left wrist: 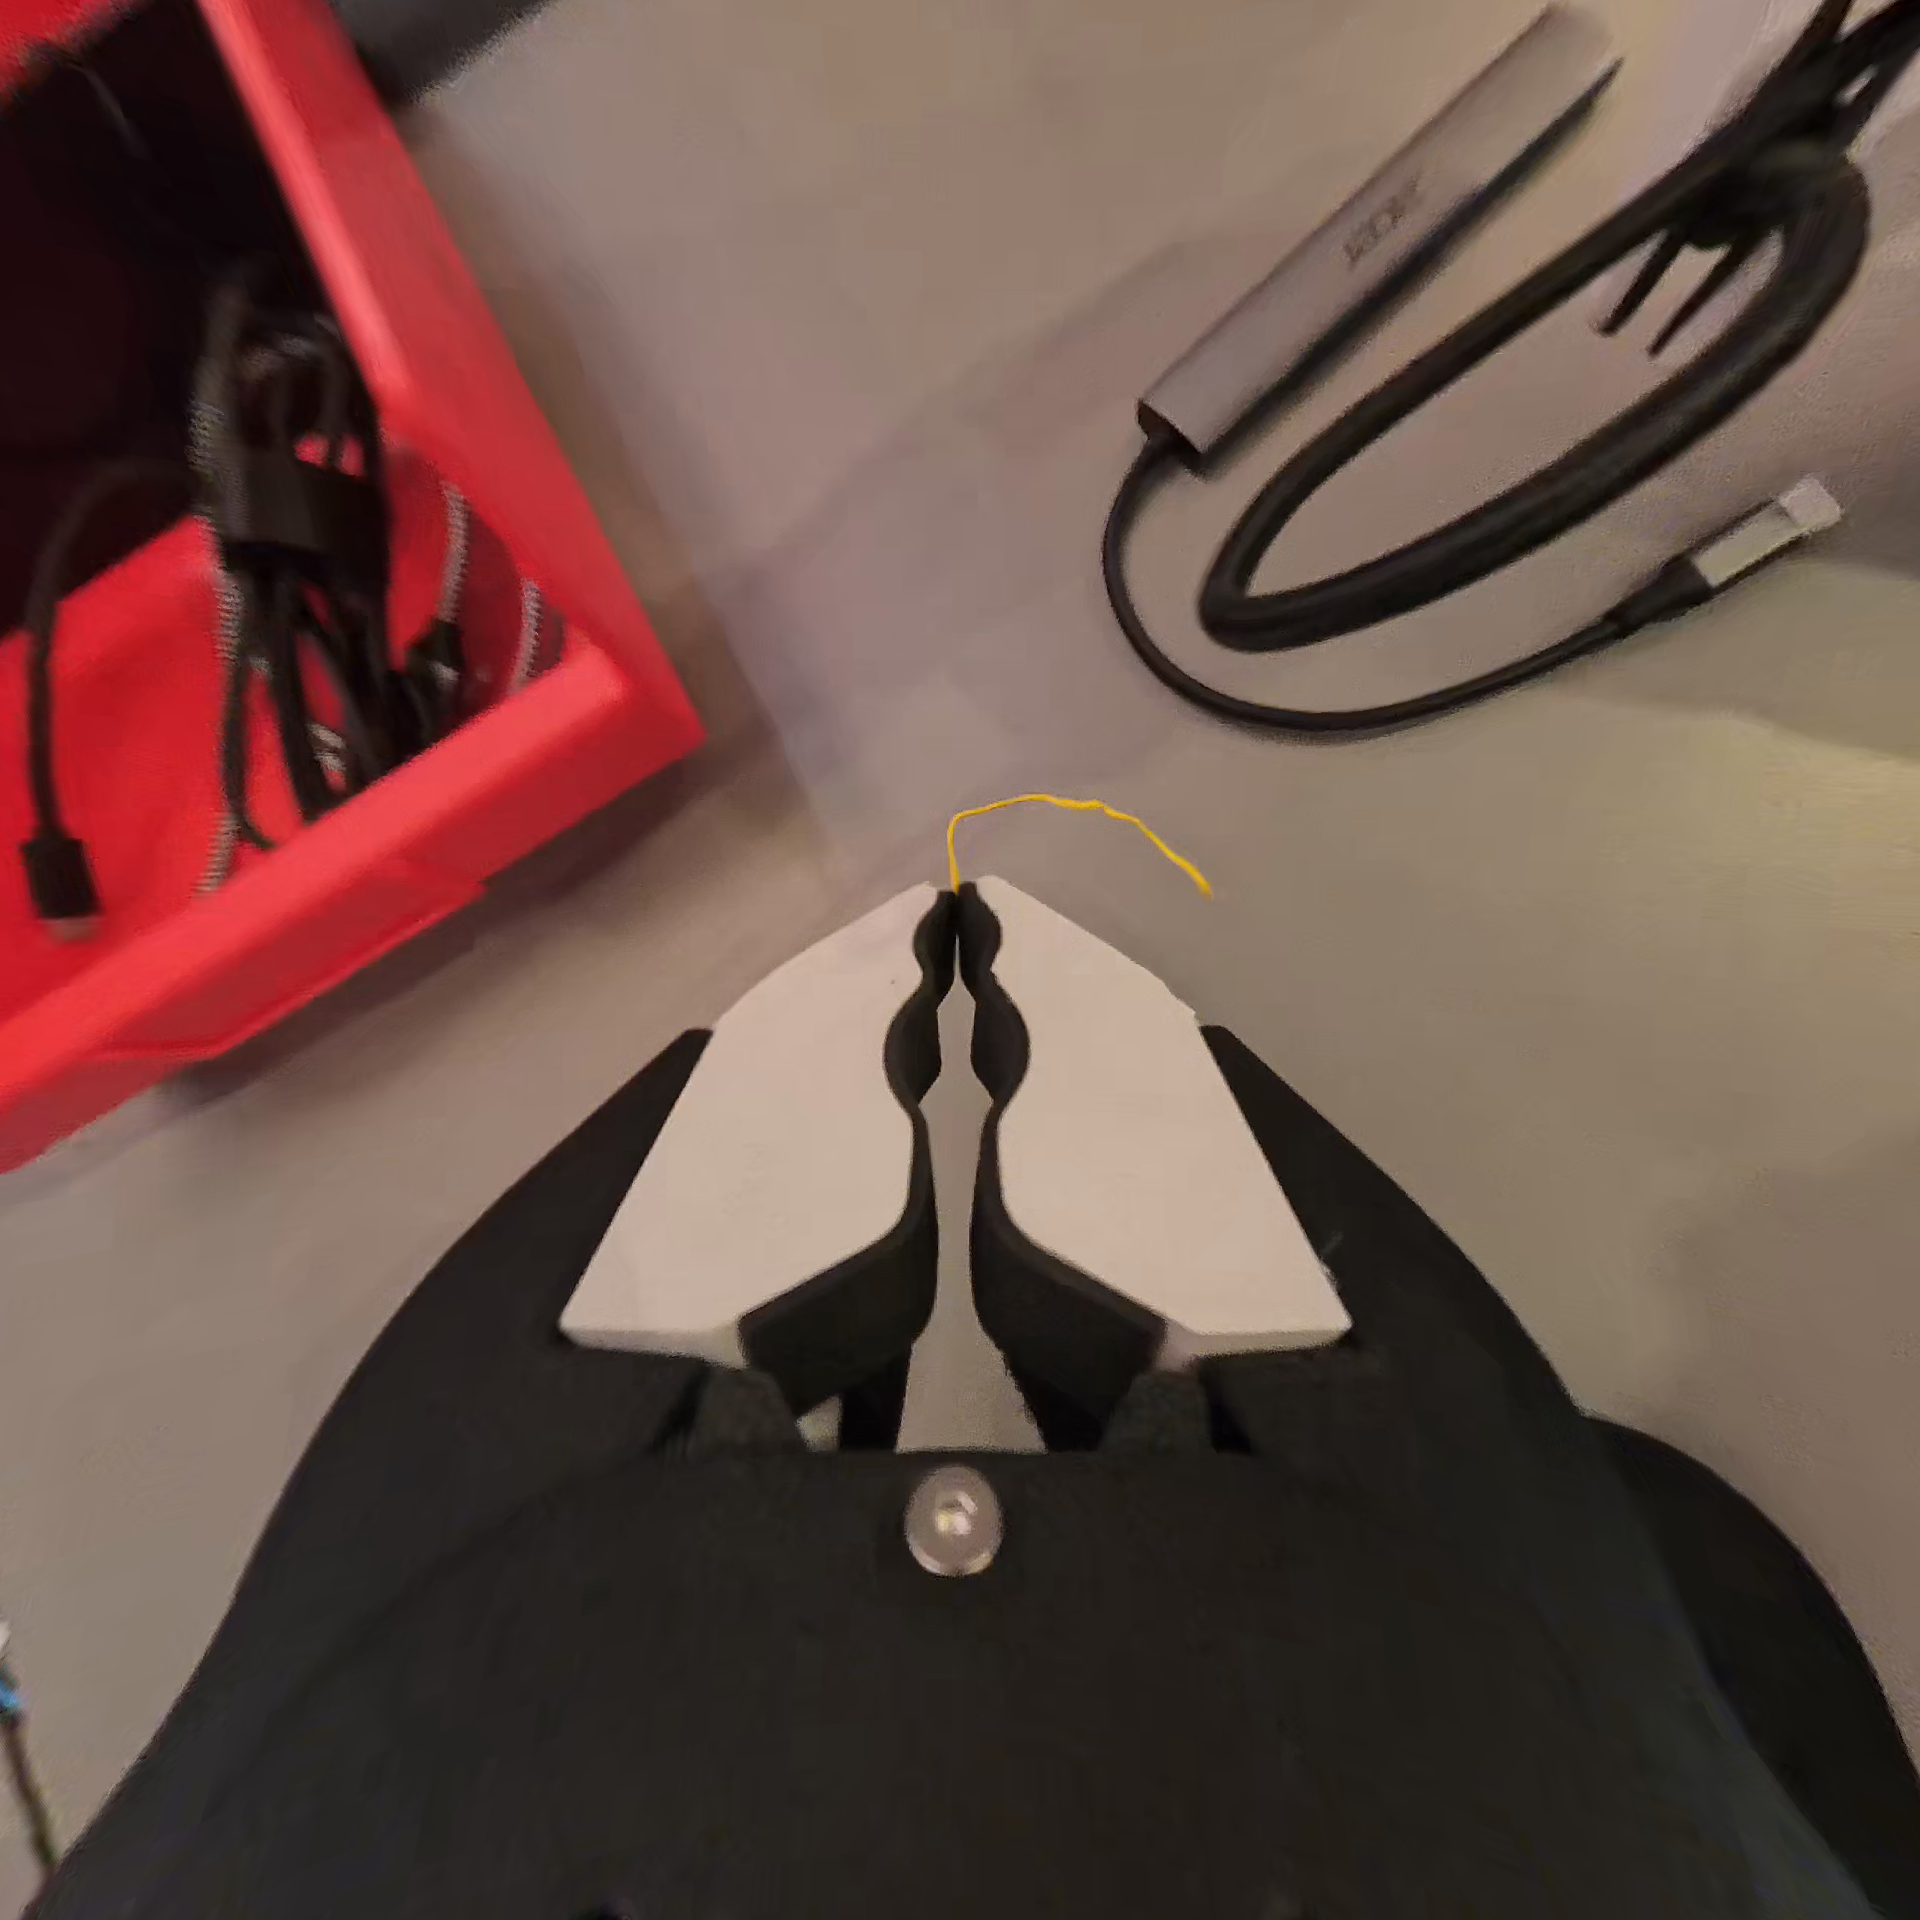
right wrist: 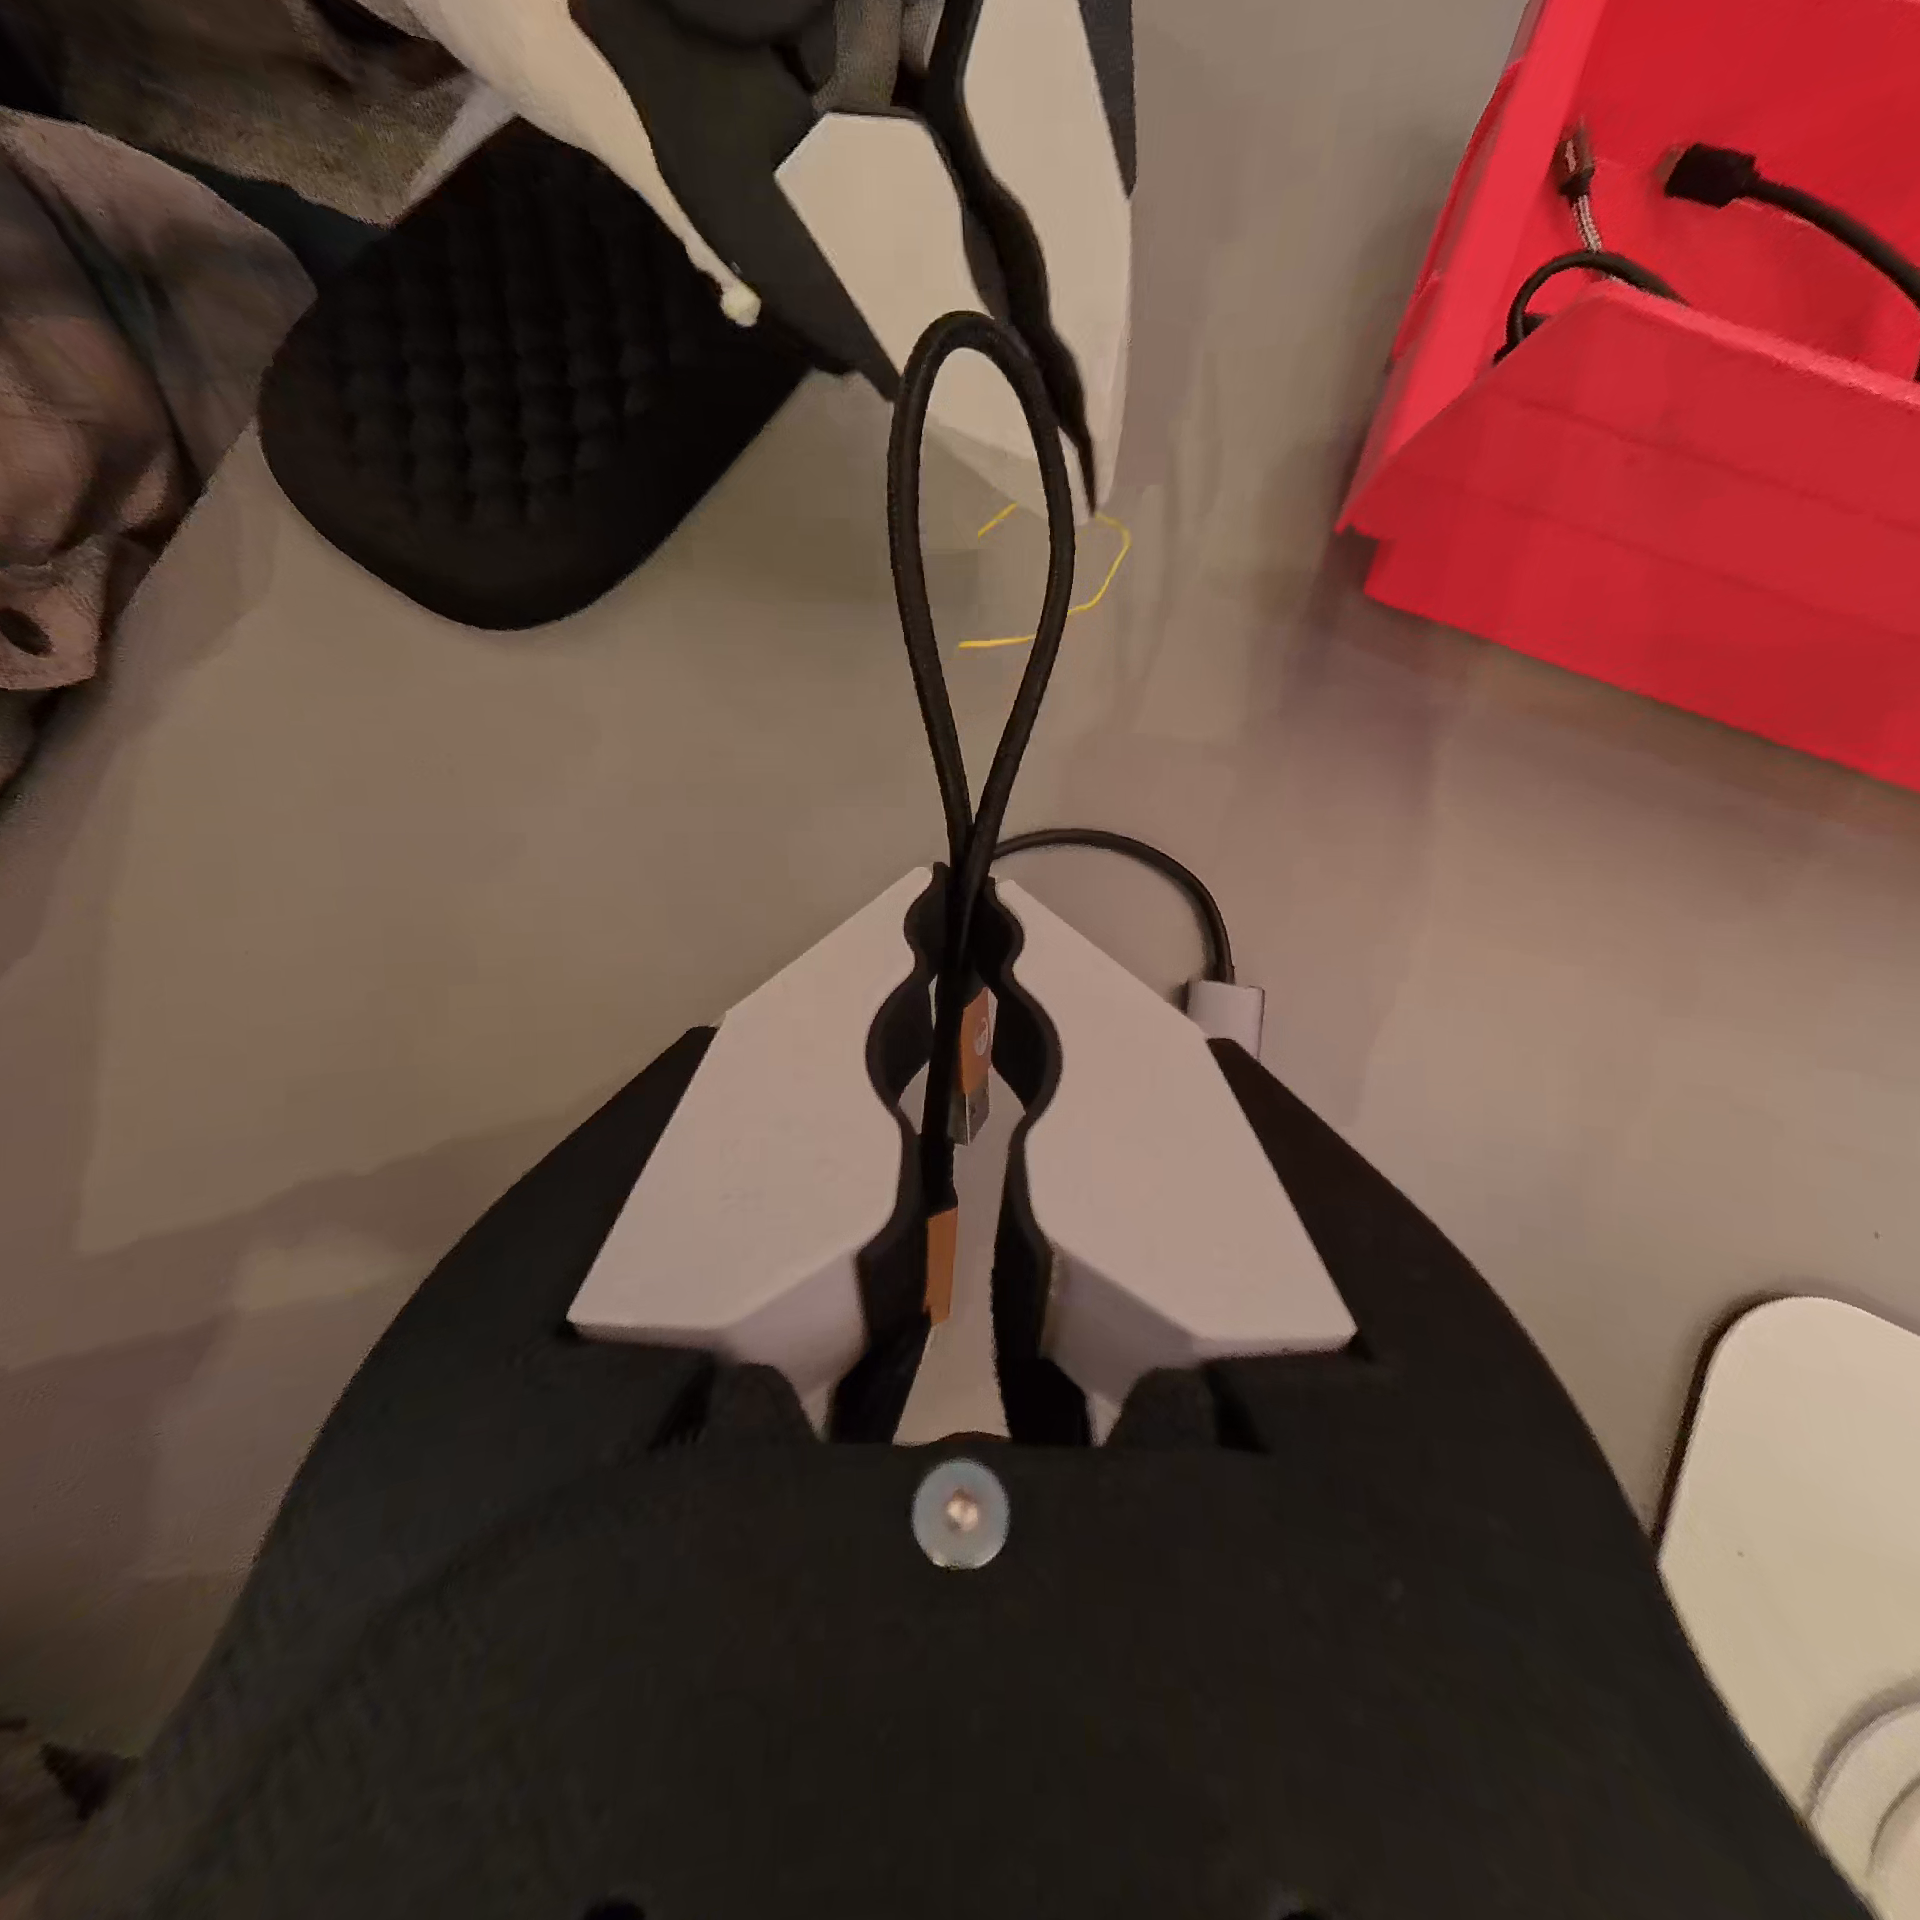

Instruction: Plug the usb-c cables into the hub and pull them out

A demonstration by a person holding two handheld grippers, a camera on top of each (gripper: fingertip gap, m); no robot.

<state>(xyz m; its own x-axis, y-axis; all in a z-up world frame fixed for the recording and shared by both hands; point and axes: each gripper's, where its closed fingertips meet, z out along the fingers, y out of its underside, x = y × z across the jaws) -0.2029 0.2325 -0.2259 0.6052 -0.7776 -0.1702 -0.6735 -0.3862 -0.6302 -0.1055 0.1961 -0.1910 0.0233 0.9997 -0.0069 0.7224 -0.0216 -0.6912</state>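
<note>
My left gripper (left wrist: 956,896) is shut, with a thin yellow thread (left wrist: 1081,808) pinched at its tips above the grey table. It also shows at the top of the right wrist view (right wrist: 1086,488). The grey hub (left wrist: 1382,239) lies at the upper right, its own lead curling to a silver plug (left wrist: 1756,540). My right gripper (right wrist: 961,883) is shut on a folded black braided cable (right wrist: 914,582). The cable's loop sticks out ahead, and its orange-sleeved connectors (right wrist: 971,1081) lie back between the fingers. The same looped cable (left wrist: 1507,457) shows beside the hub.
A red bin (left wrist: 457,436) holding several black cables stands left of the left gripper and shows at the right in the right wrist view (right wrist: 1621,540). A black textured pad (right wrist: 499,416) is at the far left. A white object (right wrist: 1808,1507) sits at the lower right. The gap from one gripper's tips to the other's is roughly 11 cm. About 9 cm separates my right fingertips from the silver plug (left wrist: 1756,540). About 11 cm separates my right fingertips from the grey hub (left wrist: 1382,239).
</note>
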